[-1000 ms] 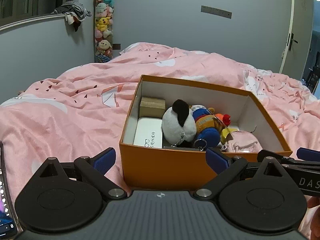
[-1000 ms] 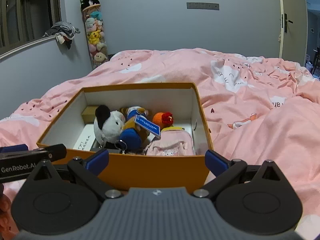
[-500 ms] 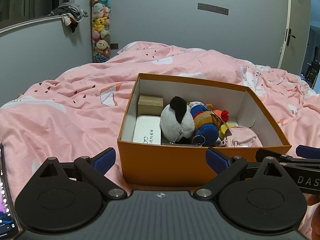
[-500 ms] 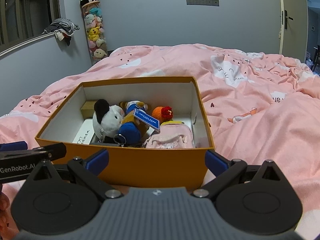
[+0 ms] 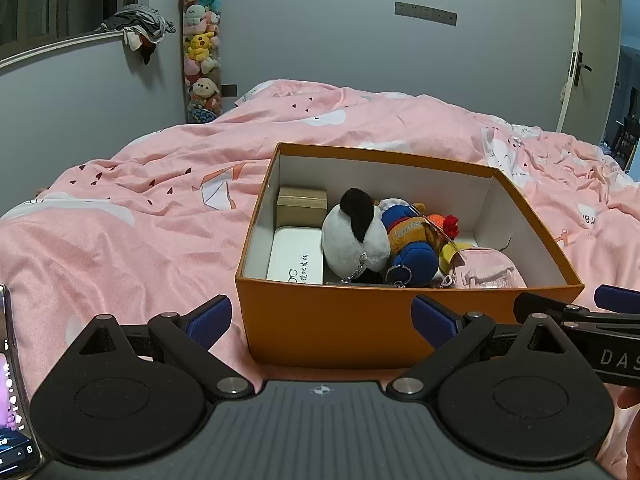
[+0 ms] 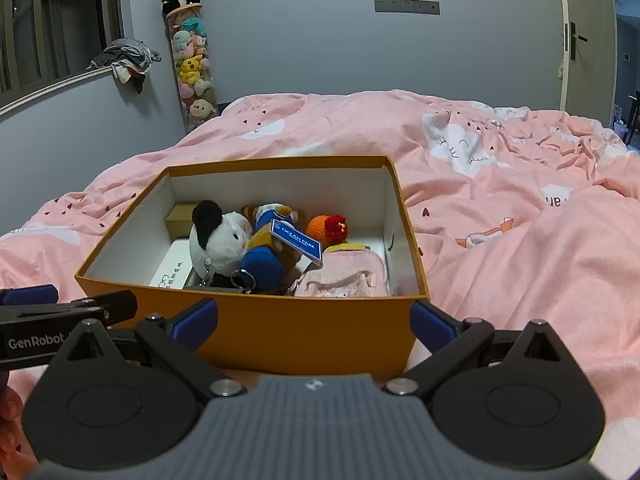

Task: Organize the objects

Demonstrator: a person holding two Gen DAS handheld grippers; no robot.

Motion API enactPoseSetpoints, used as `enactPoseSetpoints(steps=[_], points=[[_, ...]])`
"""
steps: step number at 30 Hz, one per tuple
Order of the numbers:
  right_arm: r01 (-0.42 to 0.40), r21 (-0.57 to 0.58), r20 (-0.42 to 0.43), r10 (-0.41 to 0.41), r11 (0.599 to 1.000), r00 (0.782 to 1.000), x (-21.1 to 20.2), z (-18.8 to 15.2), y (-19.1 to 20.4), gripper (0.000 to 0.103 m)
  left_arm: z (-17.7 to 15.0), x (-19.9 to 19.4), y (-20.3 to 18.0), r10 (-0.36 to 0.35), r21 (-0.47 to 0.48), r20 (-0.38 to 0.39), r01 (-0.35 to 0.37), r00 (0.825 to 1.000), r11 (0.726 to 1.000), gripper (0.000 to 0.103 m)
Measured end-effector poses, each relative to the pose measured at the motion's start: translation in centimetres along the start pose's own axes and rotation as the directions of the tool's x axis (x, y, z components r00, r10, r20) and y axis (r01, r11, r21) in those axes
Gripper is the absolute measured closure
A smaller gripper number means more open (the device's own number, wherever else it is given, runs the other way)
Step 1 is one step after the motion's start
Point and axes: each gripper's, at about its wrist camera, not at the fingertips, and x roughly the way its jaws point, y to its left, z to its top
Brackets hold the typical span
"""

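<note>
An open orange box (image 5: 332, 328) (image 6: 280, 340) sits on the pink bed. Inside lie a black-and-white plush (image 5: 354, 236) (image 6: 218, 240), a blue-and-orange plush (image 5: 412, 240) with a blue tag (image 6: 297, 238), an orange crochet toy (image 6: 326, 228), a pink pouch (image 5: 486, 274) (image 6: 344, 280), a white case (image 5: 296, 256) and a small tan box (image 5: 302, 206). My left gripper (image 5: 322, 316) is open and empty in front of the box's near wall. My right gripper (image 6: 314, 318) is open and empty, also before the near wall. Each gripper shows at the edge of the other's view.
The pink duvet (image 5: 140, 216) spreads around the box. A tall tube of plush toys (image 5: 200, 52) stands by the far wall. A door (image 6: 584, 36) is at the right. A phone (image 5: 12, 380) shows at the left edge.
Both grippers have pulled back and risen slightly from the box, so it looks a little farther and lower. The box contents have not moved.
</note>
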Motion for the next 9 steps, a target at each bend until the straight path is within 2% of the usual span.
enactPoseSetpoints(steps=[9], points=[[-0.002,-0.003,-0.004,0.002,1.000,1.000,-0.07,-0.09,0.08,0.001,0.02,0.00,0.02,0.001,-0.001,0.001,-0.001,1.000,1.000,0.000]])
